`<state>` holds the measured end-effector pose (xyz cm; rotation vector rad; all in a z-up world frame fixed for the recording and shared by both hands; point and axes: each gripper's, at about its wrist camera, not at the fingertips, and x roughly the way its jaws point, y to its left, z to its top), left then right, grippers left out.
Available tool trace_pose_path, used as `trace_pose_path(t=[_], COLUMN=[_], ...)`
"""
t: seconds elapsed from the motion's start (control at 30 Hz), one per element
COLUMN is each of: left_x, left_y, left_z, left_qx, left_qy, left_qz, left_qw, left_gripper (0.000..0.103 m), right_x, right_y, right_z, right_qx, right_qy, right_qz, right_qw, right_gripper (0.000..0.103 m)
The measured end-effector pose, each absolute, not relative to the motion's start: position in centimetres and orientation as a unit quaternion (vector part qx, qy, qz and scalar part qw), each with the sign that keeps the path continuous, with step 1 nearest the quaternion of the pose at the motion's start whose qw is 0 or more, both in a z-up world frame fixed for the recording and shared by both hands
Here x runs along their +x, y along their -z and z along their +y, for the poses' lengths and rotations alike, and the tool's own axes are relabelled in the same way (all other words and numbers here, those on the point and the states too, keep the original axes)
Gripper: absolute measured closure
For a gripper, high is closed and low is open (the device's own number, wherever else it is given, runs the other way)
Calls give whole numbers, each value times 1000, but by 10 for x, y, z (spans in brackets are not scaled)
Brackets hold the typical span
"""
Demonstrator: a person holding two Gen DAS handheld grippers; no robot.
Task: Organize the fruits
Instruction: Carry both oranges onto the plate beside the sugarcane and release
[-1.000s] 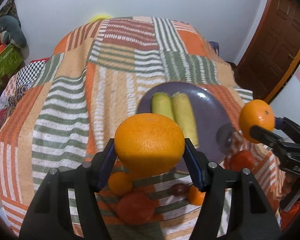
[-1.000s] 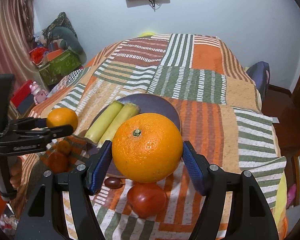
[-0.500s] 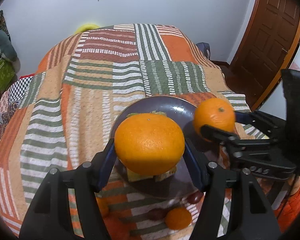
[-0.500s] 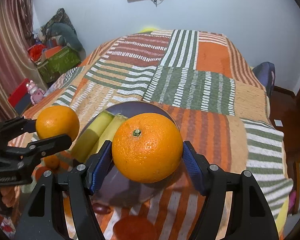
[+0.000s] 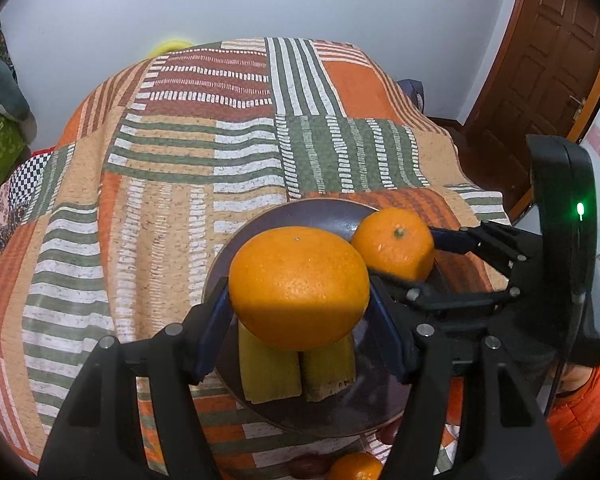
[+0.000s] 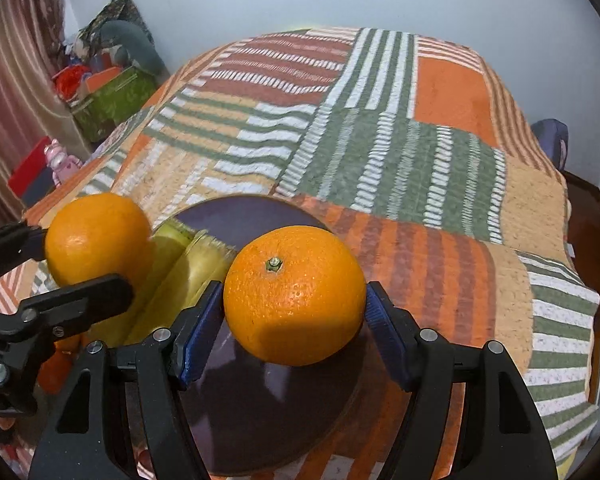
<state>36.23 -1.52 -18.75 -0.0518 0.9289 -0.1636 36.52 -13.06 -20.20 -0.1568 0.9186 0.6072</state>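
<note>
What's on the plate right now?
Two yellow-green sticks lie side by side on the plate. The oranges hang over it, each clamped in a tool; they hide part of the plate and sticks.

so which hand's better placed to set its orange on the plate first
Probably right: the right gripper holds its orange over bare plate, while the left gripper's orange hangs above the two yellow pieces.
</note>
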Motion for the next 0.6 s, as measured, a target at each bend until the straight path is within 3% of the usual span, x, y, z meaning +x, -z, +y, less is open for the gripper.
trace_pose_path(t=[0.6], left_x=[339], left_y=[194], left_z=[-59], left_qx=[-16], left_qy=[115], left_qz=[473], left_qw=[874], left_gripper=[38], right_x=[317], right_y=[182], right_z=[-187], right_qx=[-83], right_qy=[-247], right_qz=[415], right_qw=[872], right_gripper=[33])
